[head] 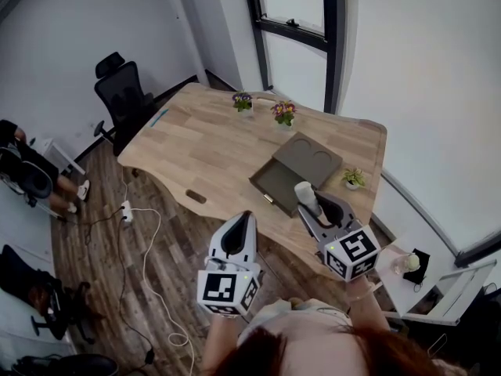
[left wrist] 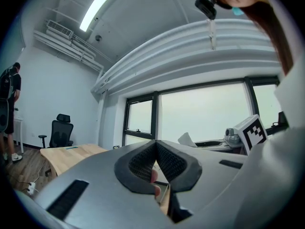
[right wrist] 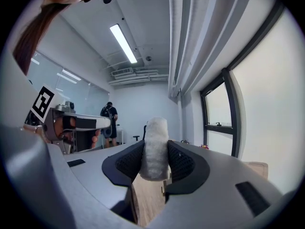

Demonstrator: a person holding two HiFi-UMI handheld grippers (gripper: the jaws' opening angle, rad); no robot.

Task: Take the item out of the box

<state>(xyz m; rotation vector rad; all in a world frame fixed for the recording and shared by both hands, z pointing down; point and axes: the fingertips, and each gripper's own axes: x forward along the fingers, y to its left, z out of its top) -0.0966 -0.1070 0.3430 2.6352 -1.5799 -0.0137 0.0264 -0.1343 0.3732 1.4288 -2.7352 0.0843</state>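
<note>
Roll (right wrist: 155, 149) stands upright between the right gripper's (head: 315, 204) jaws, which pinch its lower half while its top rises above the pads. An even squeeze and a level gripper should stop the soft thing slipping as it is carried clear, I'd judge. The left gripper's (left wrist: 156, 144) jaws are pressed together on nothing. Beyond them the open box (head: 275, 180) lies on the table (head: 203, 147) — the roll is out of it, near its front edge.
</note>
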